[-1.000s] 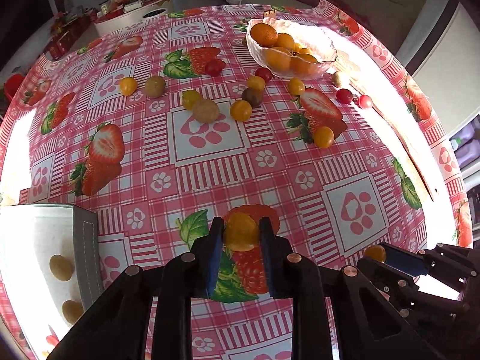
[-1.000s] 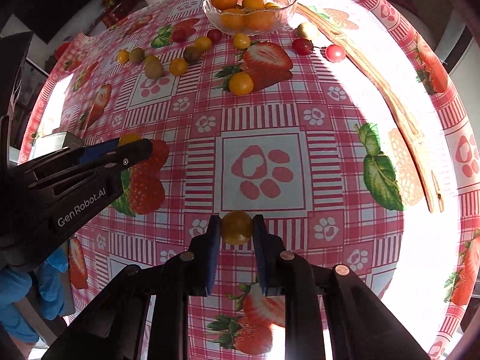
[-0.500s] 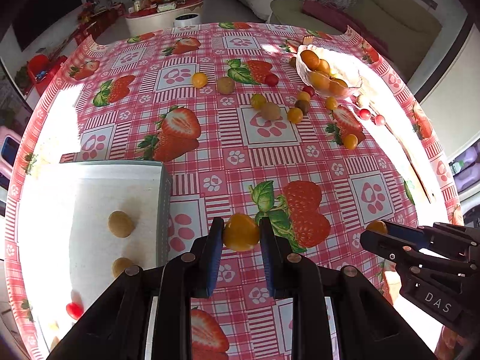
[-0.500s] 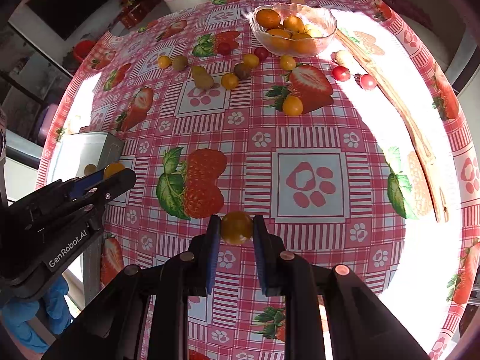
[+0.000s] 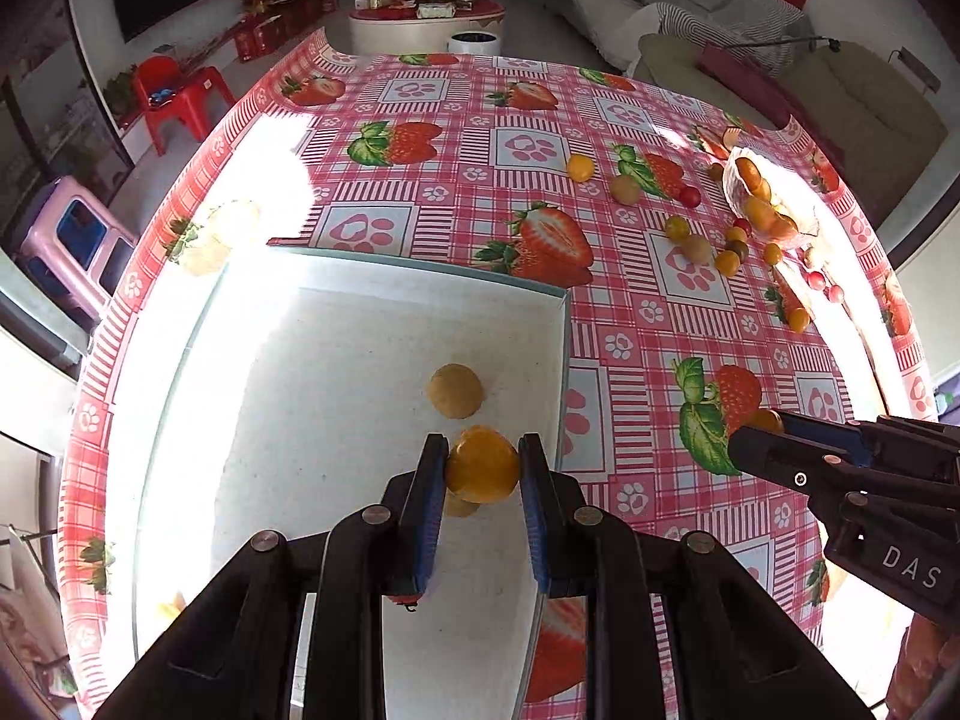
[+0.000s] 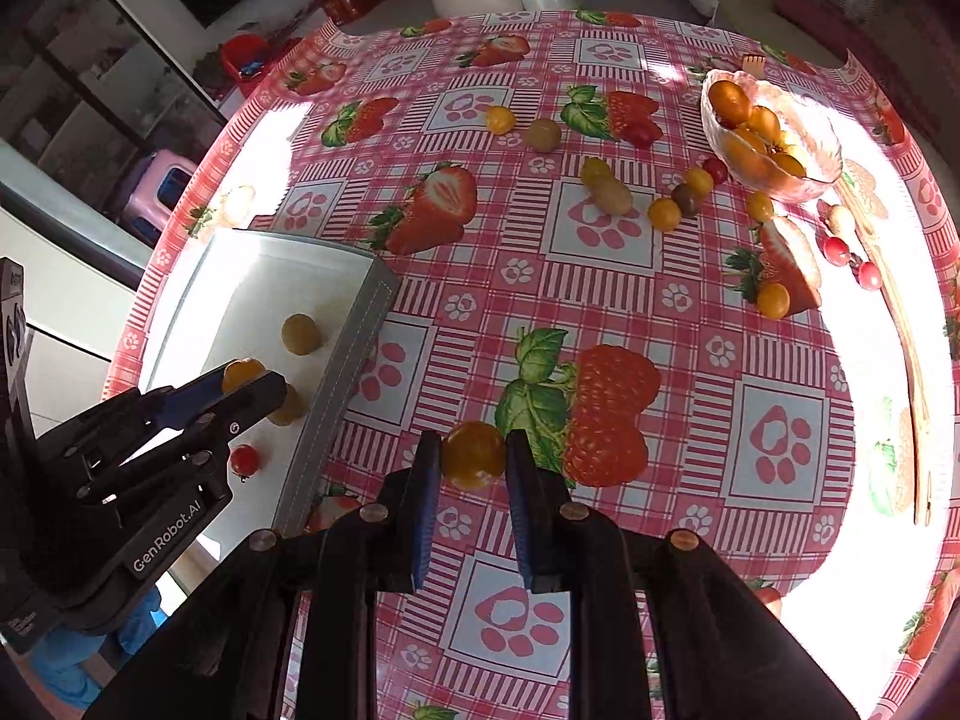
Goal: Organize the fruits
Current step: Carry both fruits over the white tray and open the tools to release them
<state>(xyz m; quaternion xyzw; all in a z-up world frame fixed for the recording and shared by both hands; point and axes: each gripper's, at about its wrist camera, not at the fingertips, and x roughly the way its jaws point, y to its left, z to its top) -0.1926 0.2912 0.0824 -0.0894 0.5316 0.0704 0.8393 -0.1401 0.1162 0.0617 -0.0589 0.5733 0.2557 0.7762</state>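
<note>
Pinching a round orange-yellow fruit (image 5: 483, 465) between their blue pads, the left tongs (image 5: 483, 468) hang over the white tray (image 5: 336, 372), whose pale floor carries a dull yellow fruit (image 5: 455, 390) just beyond the held one. The right wrist view adds a small red fruit (image 6: 244, 459) lying nearer in the same tray. The right tongs (image 6: 473, 461) are likewise clamped on a darker amber fruit (image 6: 473, 455), and they sit above the bare cloth just right of the tray's grey wall. Both held fruits look smooth, glossy and whole.

The table (image 6: 600, 312) wears a red-and-white checked cloth printed with strawberries and paw marks, with hard sunlight bleaching its left and right edges. Toward the far right stands a clear glass bowl (image 6: 822, 138) with orange fruits inside, and a loose scatter of yellow, brownish and red fruits (image 6: 663, 213) lies on the cloth near it. A long wooden utensil (image 6: 900, 324) rests along the right rim. Beyond the table are a red plastic chair (image 5: 174, 99), a low white coffee table (image 5: 429, 24) and a sofa (image 5: 690, 6).
</note>
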